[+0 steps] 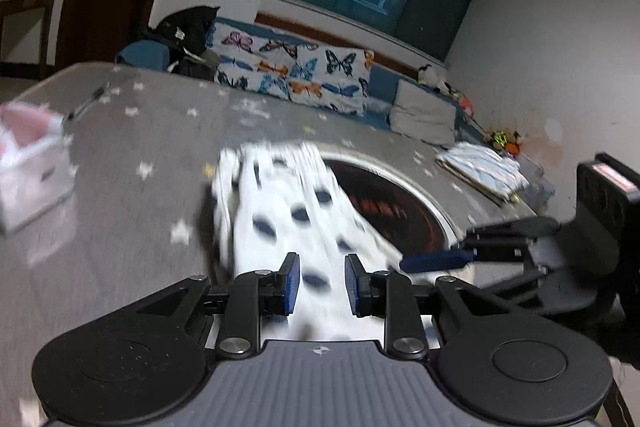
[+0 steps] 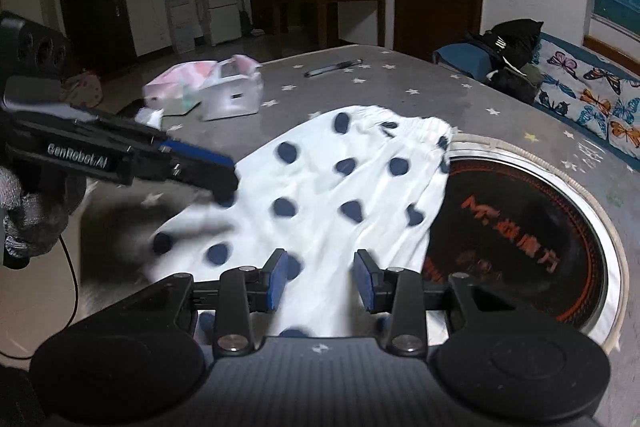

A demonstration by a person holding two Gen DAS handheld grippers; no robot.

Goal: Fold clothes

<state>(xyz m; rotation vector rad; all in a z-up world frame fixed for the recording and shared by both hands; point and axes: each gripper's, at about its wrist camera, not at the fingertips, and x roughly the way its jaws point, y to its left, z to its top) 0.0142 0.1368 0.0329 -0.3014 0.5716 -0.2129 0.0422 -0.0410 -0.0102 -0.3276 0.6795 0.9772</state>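
A white garment with dark blue dots [image 1: 288, 211] [image 2: 336, 187] lies on the grey star-patterned table [image 1: 140, 155] [image 2: 400, 83], its elastic waistband at the far end. It partly covers a round black cooktop. My left gripper [image 1: 320, 285] is open, its blue pads [image 1: 290, 283] straddling the near cloth. My right gripper [image 2: 320, 281] is open over the near edge of the garment. In the right wrist view the left gripper [image 2: 216, 171] reaches in from the left onto the cloth's edge. In the left wrist view the right gripper [image 1: 436, 261] comes in from the right.
The round cooktop [image 1: 400, 211] [image 2: 520, 227] is set in the table. A folded light blue garment [image 1: 484, 171] lies at the far right. A white box with pink cloth [image 1: 32, 159] [image 2: 224, 87] and a pen [image 2: 332, 67] sit on the table. A butterfly-print sofa [image 1: 296, 75] stands behind.
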